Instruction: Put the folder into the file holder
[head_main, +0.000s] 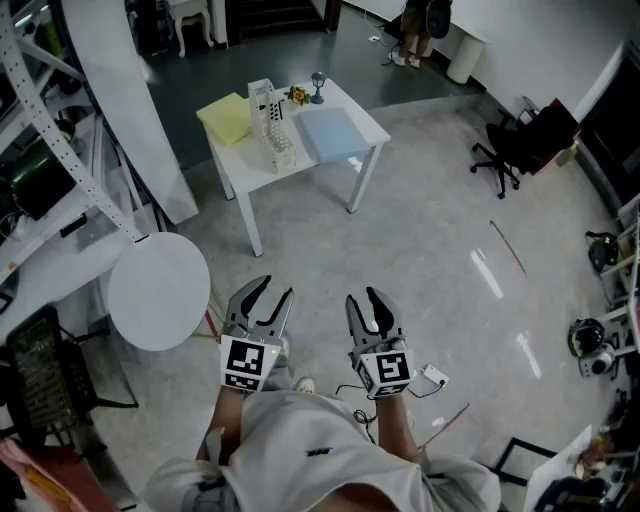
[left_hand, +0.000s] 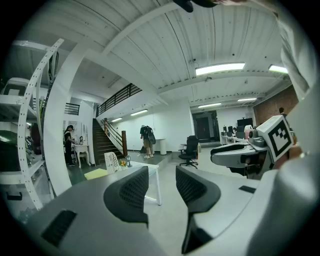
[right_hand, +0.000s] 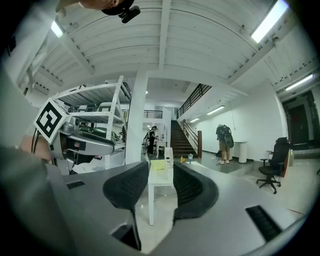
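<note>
"claw states, left and right?"
"left claw (head_main: 275, 290) narrowly apart, empty. right claw (head_main: 362, 295) closed, empty. both sit side by side at the person's waist, pointing almost level at the worktop (head_main: 365, 128), well apart from it."
"where is the folder?"
"a blue folder (head_main: 330, 135) and a yellow folder (head_main: 228, 118) lie flat on the worktop, either side of the white file holder (head_main: 262, 100)."
"how would it handle?"
"probably light, thin, bendy and slick. best pinched at an edge near the worktop's rim."
</note>
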